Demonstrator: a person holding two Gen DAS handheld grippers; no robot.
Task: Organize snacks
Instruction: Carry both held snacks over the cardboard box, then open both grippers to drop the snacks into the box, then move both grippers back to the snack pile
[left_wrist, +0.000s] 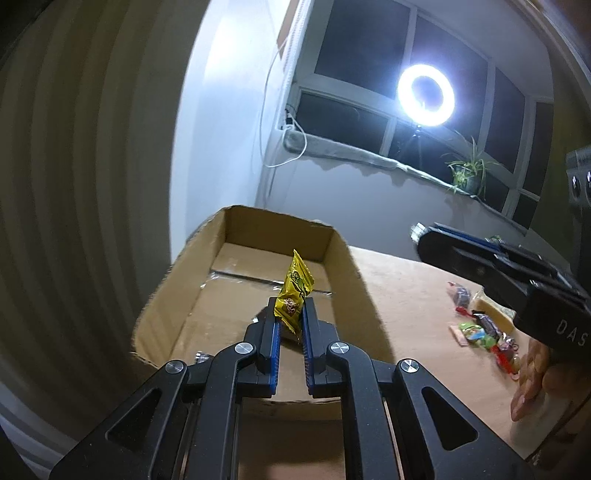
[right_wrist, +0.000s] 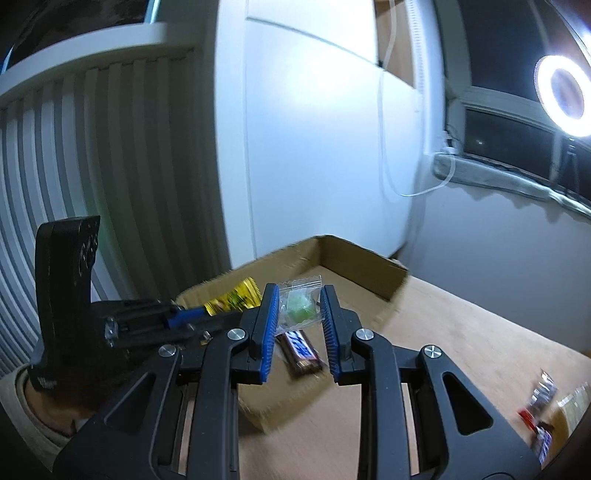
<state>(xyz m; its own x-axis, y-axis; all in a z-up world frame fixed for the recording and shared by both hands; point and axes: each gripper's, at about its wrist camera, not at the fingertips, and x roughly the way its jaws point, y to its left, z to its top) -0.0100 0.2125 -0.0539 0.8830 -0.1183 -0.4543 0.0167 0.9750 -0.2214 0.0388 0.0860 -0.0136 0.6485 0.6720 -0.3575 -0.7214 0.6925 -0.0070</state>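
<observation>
Left gripper (left_wrist: 291, 314) clamped on a yellow snack packet (left_wrist: 294, 291), packet standing upright between the blue pads, held above the open cardboard box (left_wrist: 177, 291). Box sitting at the left end of the wooden tabletop (left_wrist: 413, 288), flaps up, taped floor showing in the left wrist view. Right gripper (right_wrist: 299, 308) closed on a clear-wrapped green candy (right_wrist: 300, 308), wrapper pinched between its pads, poised over the near corner of the same box. Below it, in the right wrist view, a dark blue-labelled chocolate bar (right_wrist: 301, 349) lying flat, apparently on the box floor. Remaining loose snacks (left_wrist: 484, 325) heaped on the tabletop to the right, well apart from the box. Ring light (left_wrist: 425, 95) glowing against the dark window behind, potted plant (left_wrist: 467, 173) on the sill.
</observation>
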